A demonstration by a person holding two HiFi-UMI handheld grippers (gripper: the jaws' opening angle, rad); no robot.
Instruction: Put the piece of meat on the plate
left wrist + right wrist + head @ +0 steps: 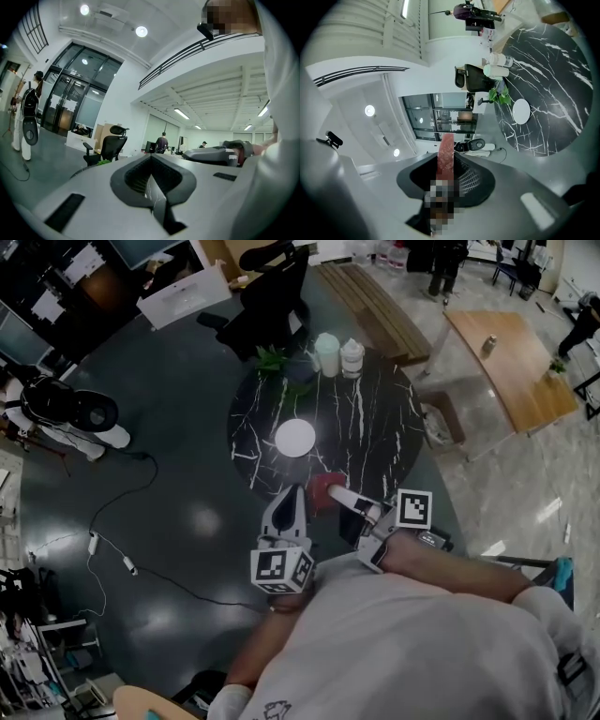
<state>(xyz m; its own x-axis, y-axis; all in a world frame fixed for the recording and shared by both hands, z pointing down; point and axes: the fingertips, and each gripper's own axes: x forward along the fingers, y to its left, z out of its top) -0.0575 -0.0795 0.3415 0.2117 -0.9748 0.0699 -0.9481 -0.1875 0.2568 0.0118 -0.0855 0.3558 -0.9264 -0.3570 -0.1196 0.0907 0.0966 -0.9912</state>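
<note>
Right gripper view is showing the right gripper (449,161) squeezing the piece of meat (446,144) for the plate (521,112); left gripper (151,165) is sitting closed, empty.

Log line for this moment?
right gripper shut on piece of meat | left gripper shut, empty | plate bare | placement not yet done

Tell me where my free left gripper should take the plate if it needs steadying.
Probably pinch the plate at its near rim, coming low over the table edge nearest you. It lies flat and thin, so only the rim gives the jaws purchase.
</note>
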